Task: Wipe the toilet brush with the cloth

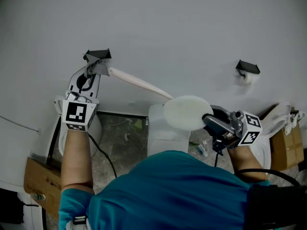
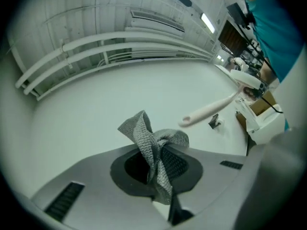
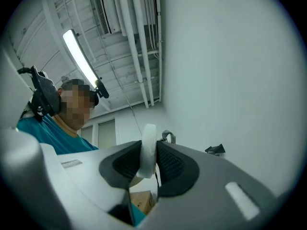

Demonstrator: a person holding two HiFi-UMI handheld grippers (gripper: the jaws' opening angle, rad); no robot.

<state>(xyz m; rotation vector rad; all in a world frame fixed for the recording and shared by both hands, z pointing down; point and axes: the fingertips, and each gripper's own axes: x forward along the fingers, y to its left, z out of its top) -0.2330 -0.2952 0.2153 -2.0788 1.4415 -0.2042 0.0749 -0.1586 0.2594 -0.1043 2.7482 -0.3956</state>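
Observation:
The toilet brush is a white stick handle (image 1: 139, 84) ending in a round white disc (image 1: 187, 112). My right gripper (image 1: 214, 122) is shut on the disc's edge, which shows as a white rim (image 3: 147, 150) pinched between the dark pads. My left gripper (image 1: 92, 70) is raised at the left, near the wall, and is shut on a crumpled grey cloth (image 2: 154, 150). The free tip of the handle (image 2: 207, 112) lies just to the right of the cloth; I cannot tell whether they touch.
A black bracket (image 1: 98, 54) is fixed to the white wall above the left gripper, and another with a paper roll (image 1: 247, 71) at the right. White toilet fixtures (image 1: 160, 128) stand below. Cardboard boxes (image 1: 41, 181) (image 1: 288, 143) sit at both sides.

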